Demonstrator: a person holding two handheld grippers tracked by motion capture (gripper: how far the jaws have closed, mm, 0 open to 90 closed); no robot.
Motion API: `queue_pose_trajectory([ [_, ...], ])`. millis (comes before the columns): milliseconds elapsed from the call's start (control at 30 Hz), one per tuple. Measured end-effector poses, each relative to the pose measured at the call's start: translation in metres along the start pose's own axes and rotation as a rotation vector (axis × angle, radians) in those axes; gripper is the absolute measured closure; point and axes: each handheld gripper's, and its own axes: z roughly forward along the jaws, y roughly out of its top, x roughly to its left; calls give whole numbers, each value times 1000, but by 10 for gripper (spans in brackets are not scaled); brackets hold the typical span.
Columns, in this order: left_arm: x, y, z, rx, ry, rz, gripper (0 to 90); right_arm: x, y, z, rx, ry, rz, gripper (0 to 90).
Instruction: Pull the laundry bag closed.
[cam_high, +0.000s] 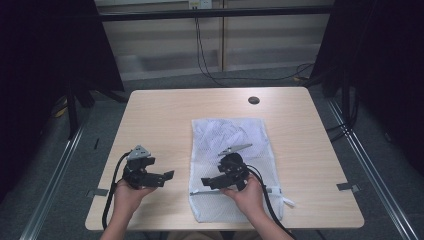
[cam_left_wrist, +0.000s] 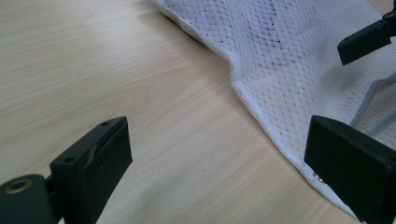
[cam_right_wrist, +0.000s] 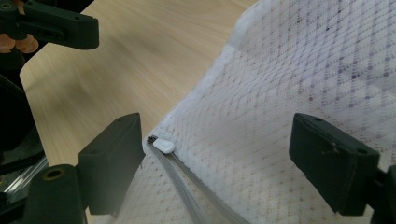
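The mesh bag lies flat right of the table's centre. Its zip pull is being approached, at 11 o'clock of the right gripper, whose jaws stand wide and empty; a close on it is needed. The left gripper is held wide and empty at 9 o'clock of the bag.

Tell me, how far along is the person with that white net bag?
Early on, it seems. Done: the white mesh laundry bag lies flat on the table. In hand: the right gripper, jaws open, hovers over the white zipper pull at the bag's corner, not gripping it. The left gripper waits open by the bag's edge, holding nothing. Left: probably gripping the pull and working the grey zipper.
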Motion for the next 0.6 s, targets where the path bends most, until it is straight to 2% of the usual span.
queue_pose_trajectory([
  [167,0,0,0,1,3,-2,72,0,0,3,13,21,15,208],
  [300,0,0,0,7,0,3,72,-1,0,7,24,67,31,251],
  [367,0,0,0,7,0,4,72,-1,0,7,32,72,31,253],
  [600,0,0,0,1,5,-13,72,-1,-1,14,58,128,60,368],
])
